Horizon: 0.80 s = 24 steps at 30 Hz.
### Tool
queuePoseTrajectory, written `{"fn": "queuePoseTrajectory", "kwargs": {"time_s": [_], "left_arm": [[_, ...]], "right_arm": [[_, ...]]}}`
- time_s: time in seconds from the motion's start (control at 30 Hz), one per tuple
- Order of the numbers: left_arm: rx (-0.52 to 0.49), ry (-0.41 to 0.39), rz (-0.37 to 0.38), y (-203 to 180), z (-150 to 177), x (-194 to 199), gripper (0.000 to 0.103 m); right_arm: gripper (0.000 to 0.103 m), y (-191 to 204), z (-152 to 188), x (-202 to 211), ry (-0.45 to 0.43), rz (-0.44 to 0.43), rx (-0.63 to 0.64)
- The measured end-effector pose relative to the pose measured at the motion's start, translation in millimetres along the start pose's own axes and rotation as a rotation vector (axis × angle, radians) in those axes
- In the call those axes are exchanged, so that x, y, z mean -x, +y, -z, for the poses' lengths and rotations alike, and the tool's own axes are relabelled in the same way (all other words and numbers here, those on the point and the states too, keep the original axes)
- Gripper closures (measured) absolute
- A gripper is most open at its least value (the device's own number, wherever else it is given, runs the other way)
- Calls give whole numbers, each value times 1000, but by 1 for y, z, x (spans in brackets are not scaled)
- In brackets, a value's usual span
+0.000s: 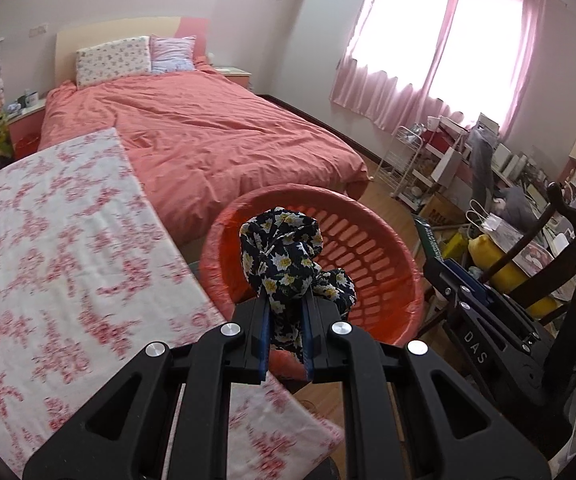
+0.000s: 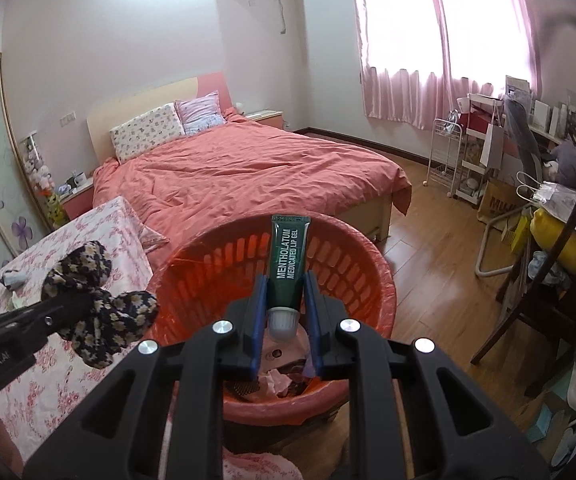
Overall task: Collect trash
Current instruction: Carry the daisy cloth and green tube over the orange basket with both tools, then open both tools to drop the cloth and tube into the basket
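We are holding the left tongs (image 1: 286, 320) clamped on a floral scrunchie (image 1: 284, 256) and the right tongs (image 2: 286, 312) clamped on a Mentholatum lip gel tube (image 2: 288, 264) over the red basket (image 2: 379, 280), where releasing toward its 9 o'clock rim is risking a drop onto the flowered surface (image 2: 100, 240).

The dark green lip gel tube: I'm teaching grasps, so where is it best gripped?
Grip the dark green lip gel tube low on its body, just above the white cap, pads on both flat sides, as the right gripper does.

Both tongs (image 1: 286, 332) (image 2: 286, 320) are matte black with blue finger pads (image 1: 264, 336), silver round screws and white lettering.
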<state>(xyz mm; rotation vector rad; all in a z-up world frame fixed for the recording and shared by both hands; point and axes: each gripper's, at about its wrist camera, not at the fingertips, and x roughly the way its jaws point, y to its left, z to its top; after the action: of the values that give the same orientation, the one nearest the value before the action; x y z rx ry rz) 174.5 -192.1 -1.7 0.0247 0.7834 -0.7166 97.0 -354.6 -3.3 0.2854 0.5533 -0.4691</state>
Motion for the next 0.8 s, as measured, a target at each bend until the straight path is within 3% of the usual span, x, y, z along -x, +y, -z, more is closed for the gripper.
{"fn": "queuePoseTrajectory", "kwargs": {"time_s": [0.43, 0.7, 0.73, 0.8], "left_arm": [[9, 49, 36, -17, -6, -34, 91], [11, 83, 17, -18, -7, -47, 90], [12, 84, 13, -17, -6, -48, 89], [12, 89, 10, -16, -7, -49, 76]], "right_arm": [[84, -18, -10, -25, 20, -73, -47], [83, -17, -15, -41, 34, -80, -63], [82, -18, -15, -43, 35, -81, -67], [72, -18, -17, -46, 40, -82, -74]]}}
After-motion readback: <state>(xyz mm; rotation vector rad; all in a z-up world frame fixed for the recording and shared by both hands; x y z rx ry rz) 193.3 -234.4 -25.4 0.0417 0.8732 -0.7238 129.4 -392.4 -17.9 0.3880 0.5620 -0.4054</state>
